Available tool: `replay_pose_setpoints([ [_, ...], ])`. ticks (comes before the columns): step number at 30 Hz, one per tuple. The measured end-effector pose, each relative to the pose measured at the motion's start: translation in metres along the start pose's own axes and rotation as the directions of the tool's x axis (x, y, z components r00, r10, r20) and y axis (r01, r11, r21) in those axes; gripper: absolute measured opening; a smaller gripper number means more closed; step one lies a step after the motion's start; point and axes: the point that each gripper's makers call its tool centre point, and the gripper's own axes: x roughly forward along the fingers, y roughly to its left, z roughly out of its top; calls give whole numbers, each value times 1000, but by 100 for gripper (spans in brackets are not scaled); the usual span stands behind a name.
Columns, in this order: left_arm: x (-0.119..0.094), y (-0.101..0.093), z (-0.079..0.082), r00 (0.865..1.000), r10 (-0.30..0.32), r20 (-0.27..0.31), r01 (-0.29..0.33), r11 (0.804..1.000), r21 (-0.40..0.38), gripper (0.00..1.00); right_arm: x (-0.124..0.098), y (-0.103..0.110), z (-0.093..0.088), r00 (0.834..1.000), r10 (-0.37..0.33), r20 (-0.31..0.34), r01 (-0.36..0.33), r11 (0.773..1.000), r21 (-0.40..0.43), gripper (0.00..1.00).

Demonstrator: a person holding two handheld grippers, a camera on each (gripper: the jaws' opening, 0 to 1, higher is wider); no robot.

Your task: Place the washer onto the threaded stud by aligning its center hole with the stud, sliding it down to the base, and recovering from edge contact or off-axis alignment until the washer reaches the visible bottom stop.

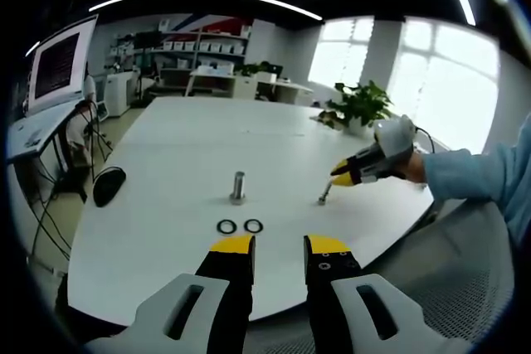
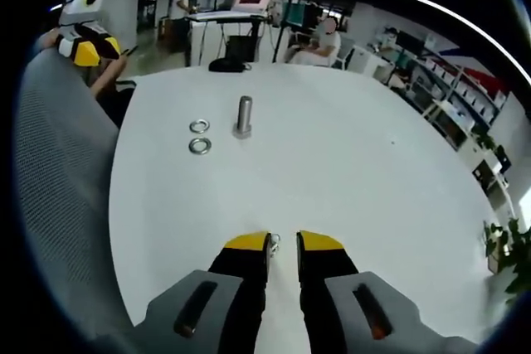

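task barely starting: stud [image 1: 238, 186] standing bare mid-desk [image 1: 191, 143], two washers [image 1: 240, 226] lying flat beside it, toward near edge. left gripper [image 1: 278, 246] hovering released, empty. right gripper [image 2: 283, 243] reaching small bolt [image 1: 323, 197] near desk's right edge; grip unclear.

We see a large white round-edged table [image 1: 191, 134] | bright tall windows [image 1: 431, 72] | white storage shelves [image 1: 195, 47] | green potted plant [image 1: 358, 105].

The left gripper view looks from the near edge across the white table [image 1: 249, 138], toward windows. The right gripper view sits low at the table's side. Both share the stud [image 1: 238, 186] and 2 washers [image 2: 199, 136].
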Motion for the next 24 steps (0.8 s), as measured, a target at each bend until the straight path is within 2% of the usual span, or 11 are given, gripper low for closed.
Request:
replay_pose_setpoints([
  [24, 0, 0, -1, 1000, 2, -9, -2, 1000, 1, 21, 2, 3, -1, 1000, 12, -7, -12, 1000, -3, 14],
])
